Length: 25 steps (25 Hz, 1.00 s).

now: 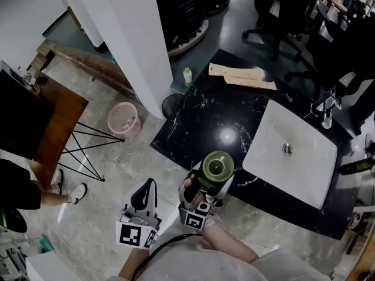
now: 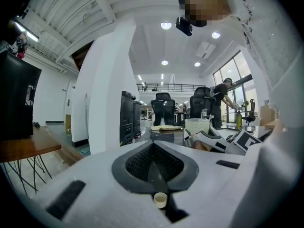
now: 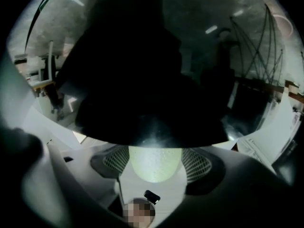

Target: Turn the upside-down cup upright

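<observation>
Left gripper (image 2: pixel 153 151) jaws are clenched on nothing in its own view. Right gripper (image 3: pixel 154 161) view shows its jaws grasping the pale green cup (image 1: pixel 218 167). Only the head view places it by the black table's (image 1: pixel 199 116) near edge, white sink (image 1: pixel 304 157) beyond.

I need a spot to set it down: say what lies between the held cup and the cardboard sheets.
Only bare black counter lies between the cup and the cardboard sheets; the head view shows it.
</observation>
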Tool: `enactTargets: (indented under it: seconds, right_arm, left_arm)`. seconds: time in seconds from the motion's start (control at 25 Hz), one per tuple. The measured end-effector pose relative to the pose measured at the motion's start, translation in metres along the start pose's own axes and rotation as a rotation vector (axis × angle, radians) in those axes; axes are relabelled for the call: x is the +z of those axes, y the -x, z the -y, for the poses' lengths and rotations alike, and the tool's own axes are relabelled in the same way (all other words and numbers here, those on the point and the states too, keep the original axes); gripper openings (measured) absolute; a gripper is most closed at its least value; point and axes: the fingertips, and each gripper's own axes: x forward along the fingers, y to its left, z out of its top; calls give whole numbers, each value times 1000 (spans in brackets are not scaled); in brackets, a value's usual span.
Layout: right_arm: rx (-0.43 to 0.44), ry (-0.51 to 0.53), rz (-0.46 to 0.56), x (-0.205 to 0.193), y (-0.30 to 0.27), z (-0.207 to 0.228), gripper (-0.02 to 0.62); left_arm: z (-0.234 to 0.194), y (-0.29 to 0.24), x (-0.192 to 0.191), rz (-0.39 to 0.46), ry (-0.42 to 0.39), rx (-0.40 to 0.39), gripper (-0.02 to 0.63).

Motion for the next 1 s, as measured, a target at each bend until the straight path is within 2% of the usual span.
enactTargets:
  seconds: [0.2, 0.56, 0.8, 1.0]
  right_arm:
    - [26, -6, -5, 3, -3, -3, 341]
    - [-18, 26, -28, 5, 0, 0, 344]
    - [8, 22, -35, 5, -1, -2, 396]
    - [-4, 33, -66, -2, 2, -7, 402]
  left_arm:
    - [-1, -2, 2, 0, 2, -1, 6]
    - [0, -3, -1, -5, 12, -14, 6]
    - [-2, -2, 1, 5, 10, -19, 6]
    - [2, -3, 1, 14, 17, -24, 6]
